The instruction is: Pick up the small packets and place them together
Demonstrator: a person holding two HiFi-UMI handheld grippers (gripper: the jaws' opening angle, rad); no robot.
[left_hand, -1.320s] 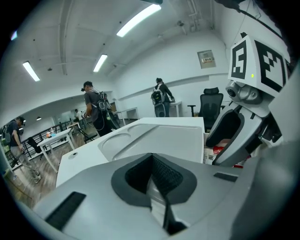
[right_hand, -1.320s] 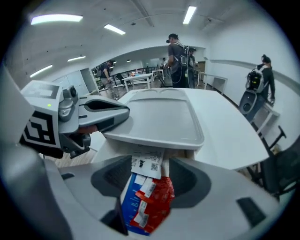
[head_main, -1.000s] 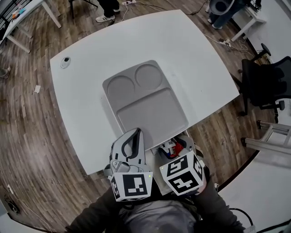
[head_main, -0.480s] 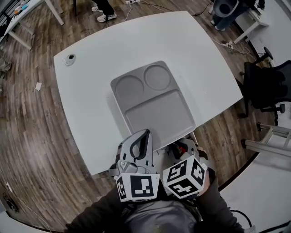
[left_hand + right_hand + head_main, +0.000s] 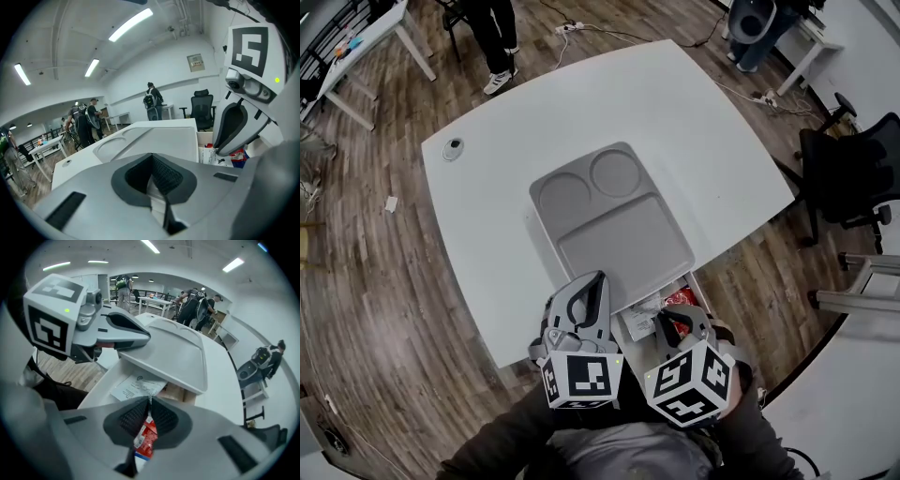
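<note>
Fingers (image 5: 165,420) of the right gripper (image 5: 150,400) have just been closing and now pinch a small red packet (image 5: 146,437). It is a flat, glossy sachet with white and blue print, held upright with its crimped top edge poking out above the ribbed dark pads. Directly below these fingertips lies a printed paper sheet (image 5: 136,385) inside a white box (image 5: 101,380). More red packets (image 5: 680,298) sit in the box just ahead of the fingertips. Beyond them, a smooth grey moulded tray (image 5: 623,244) rests on the white table (image 5: 694,122), with one broad rectangular compartment near the fingers and two round wells at its far end. Its near edge overhangs the box. The left gripper (image 5: 151,157) hovers just beside the right one, its textured pads pressed together with nothing between them, pointing across the tray's near corner.
</note>
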